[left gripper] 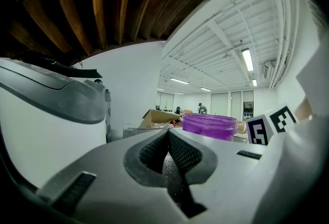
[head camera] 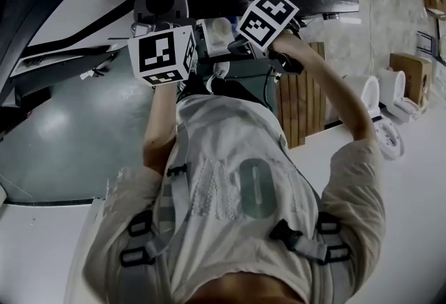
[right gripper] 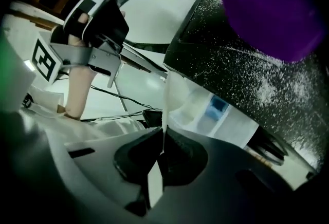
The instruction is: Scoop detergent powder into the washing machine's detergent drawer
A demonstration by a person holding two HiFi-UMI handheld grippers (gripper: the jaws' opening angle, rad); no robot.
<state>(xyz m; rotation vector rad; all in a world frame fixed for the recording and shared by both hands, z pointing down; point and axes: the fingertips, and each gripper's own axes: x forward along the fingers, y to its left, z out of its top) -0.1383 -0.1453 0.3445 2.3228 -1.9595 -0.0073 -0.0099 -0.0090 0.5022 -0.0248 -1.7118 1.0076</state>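
Observation:
My right gripper (right gripper: 162, 138) is shut on the thin white handle of a translucent scoop (right gripper: 168, 95), which stands edge-on above the jaws. Just beyond it lies the open detergent drawer (right gripper: 221, 112), white with a blue compartment. The purple detergent tub (right gripper: 267, 2) sits above on a black top dusted with spilled powder (right gripper: 247, 63). My left gripper (left gripper: 168, 133) is shut with nothing in it, only powder specks on its pads; the purple tub (left gripper: 209, 125) stands beyond it. The head view shows the scoop (head camera: 220, 29) between both marker cubes.
The washing machine's white and grey body (left gripper: 46, 115) rises at the left. A slatted wooden panel (head camera: 300, 97) stands to the right of the person's arms. Cardboard boxes (left gripper: 154, 117) sit far back. Black cables (right gripper: 118, 99) run across the floor.

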